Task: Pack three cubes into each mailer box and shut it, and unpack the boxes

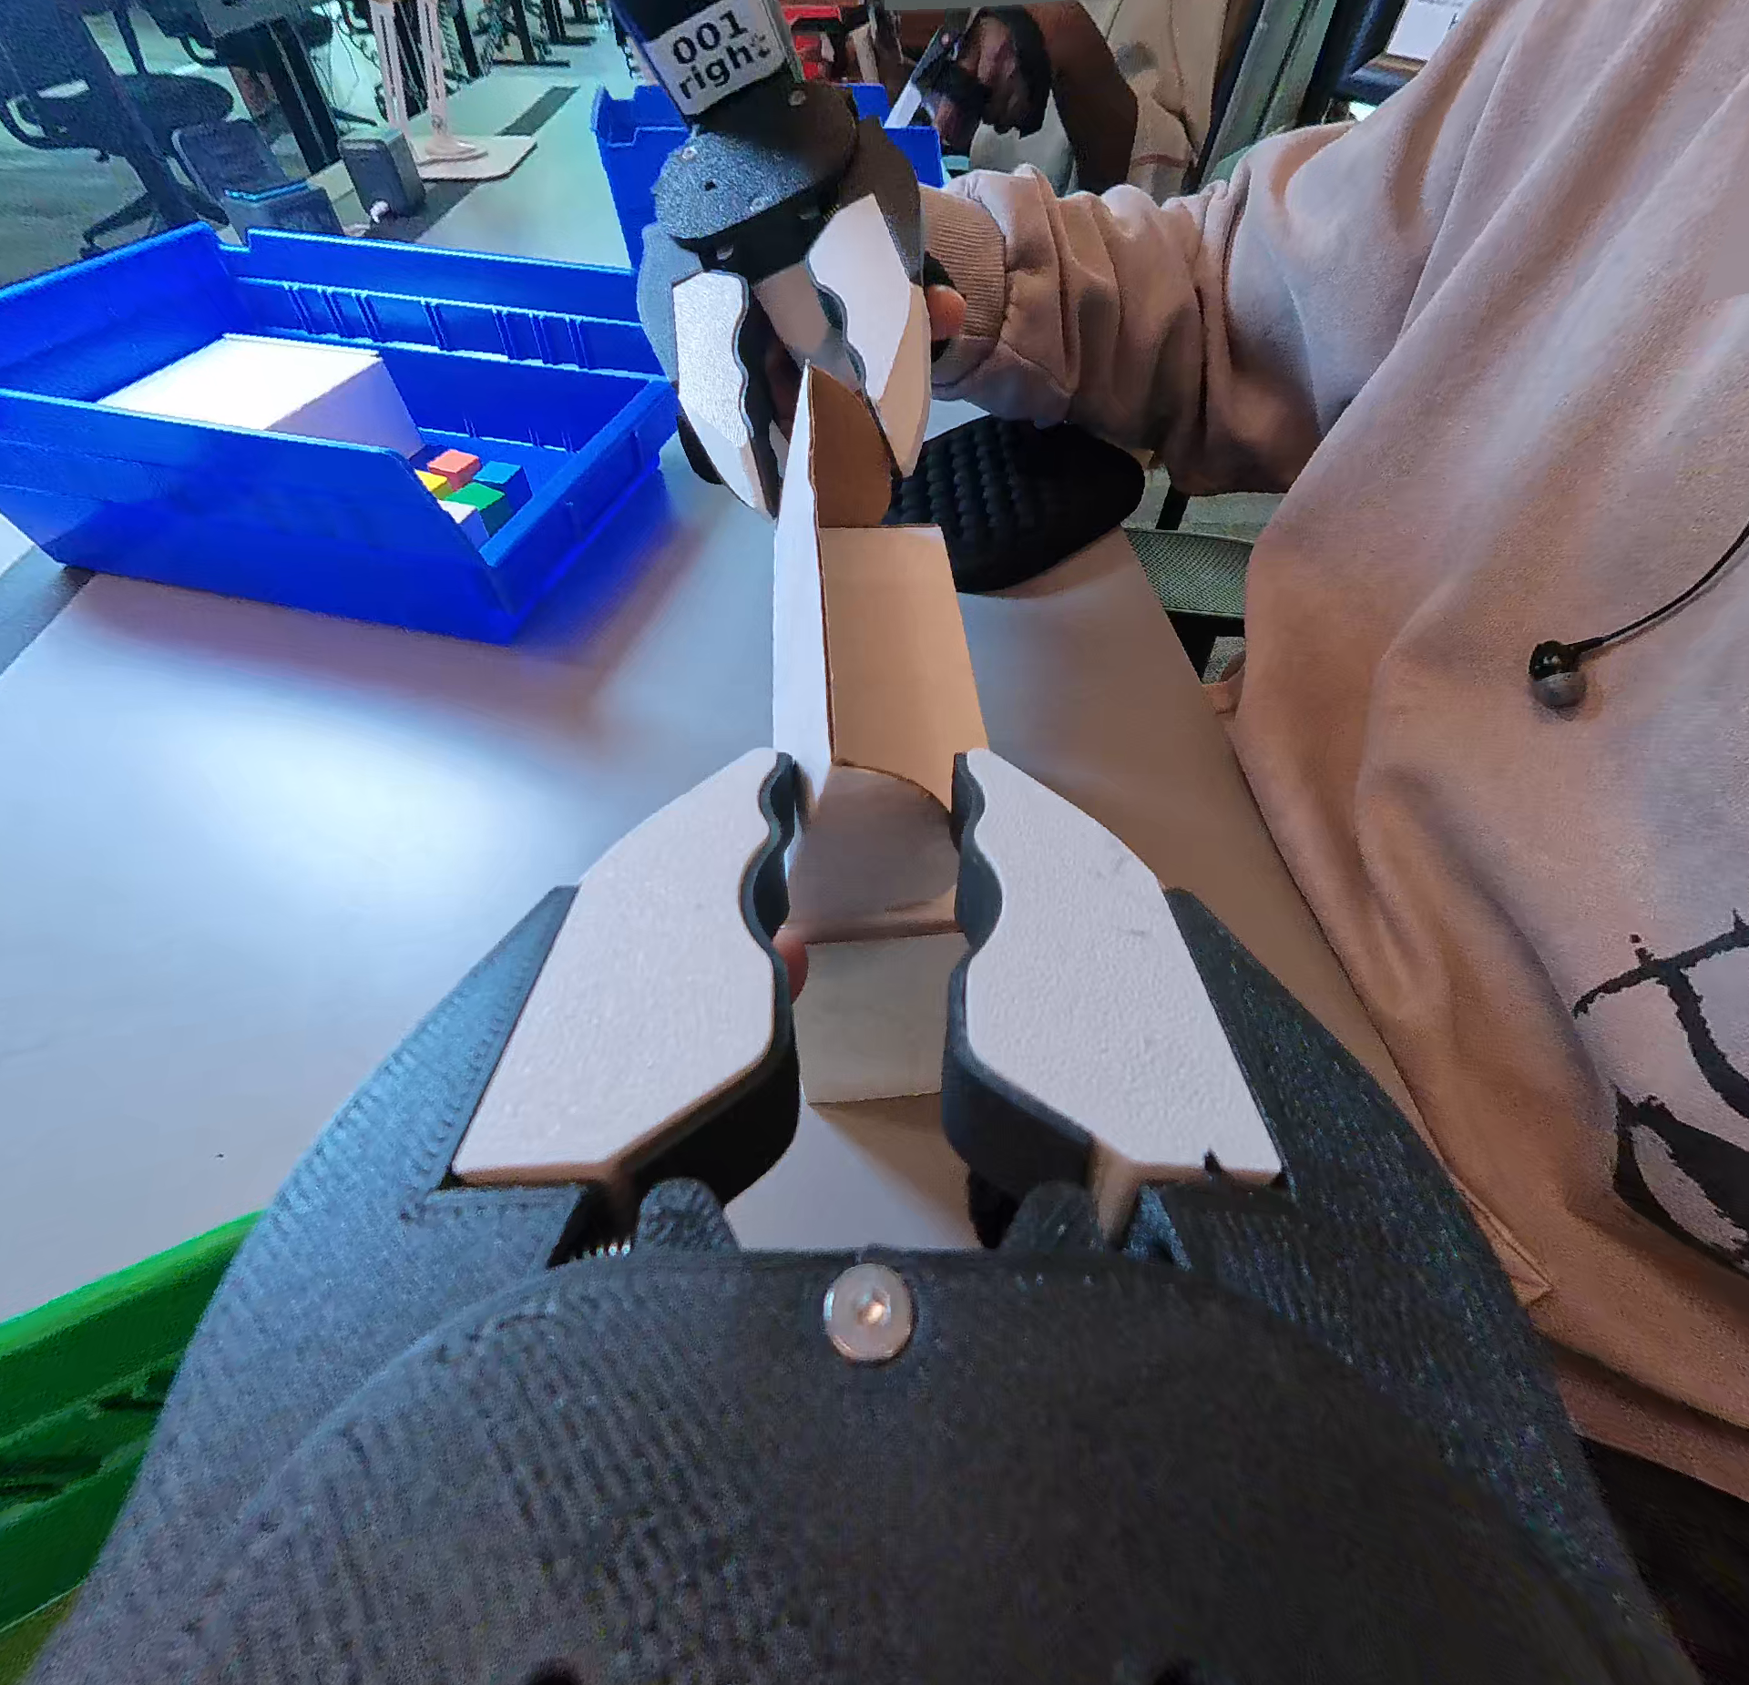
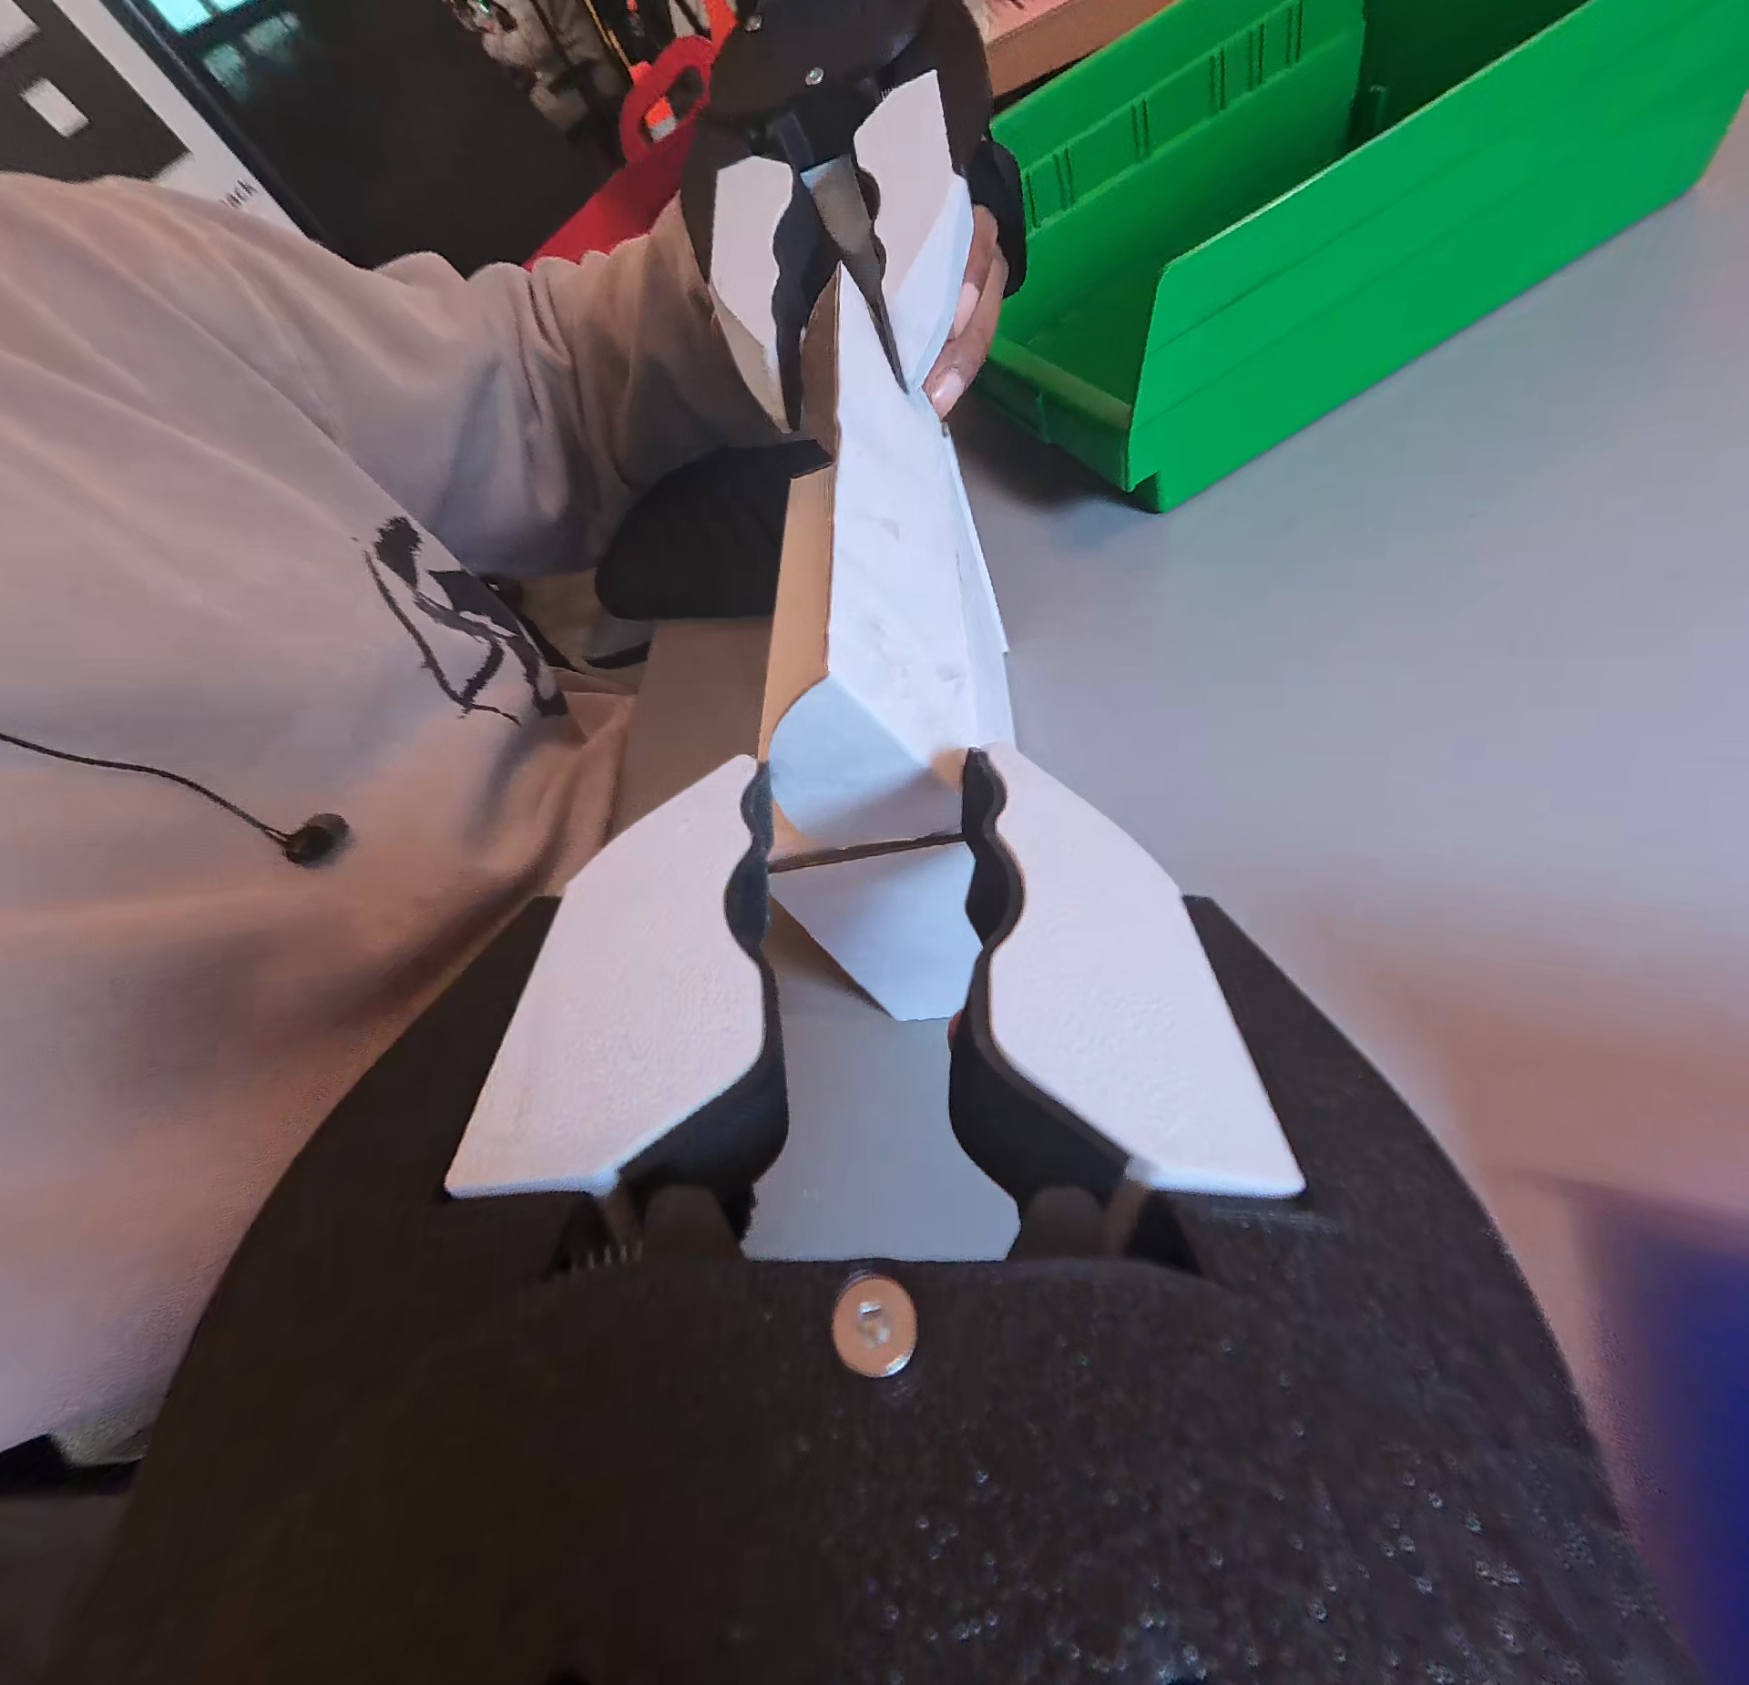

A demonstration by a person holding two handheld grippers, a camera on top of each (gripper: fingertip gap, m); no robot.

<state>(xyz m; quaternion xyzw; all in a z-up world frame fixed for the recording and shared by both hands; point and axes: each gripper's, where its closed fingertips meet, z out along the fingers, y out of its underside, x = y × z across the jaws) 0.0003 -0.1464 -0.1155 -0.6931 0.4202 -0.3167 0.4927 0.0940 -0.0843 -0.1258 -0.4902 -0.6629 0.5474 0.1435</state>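
**Two grippers hold an open mailer box between them above the table**

The left gripper (image 1: 871,868) has its white, wavy-edged fingers (image 1: 653,977) closed on a side flap at the near end of the mailer box (image 1: 890,655), with cardboard filling the gap between them. The right gripper (image 2: 866,883) clamps a rounded white flap at the opposite end in the same way. The box hangs stretched between them over the grey table (image 1: 312,835). It is white outside and plain brown inside, seen edge-on, so its inside is hidden and it is unclear whether it holds any cubes.

Both gripper bodies are rough black printed plastic. The person holding them wears a pale pink sweatshirt (image 1: 1476,466), cut off at the frame edge.

Farther left stands a blue plastic bin (image 1: 284,504) with ribbed walls. It holds another white box (image 1: 256,381) and a small cluster of coloured cubes (image 1: 468,485), partly hidden by the bin's front wall. A green bin (image 2: 1325,220) sits well apart on the other side. The background room is blurred.
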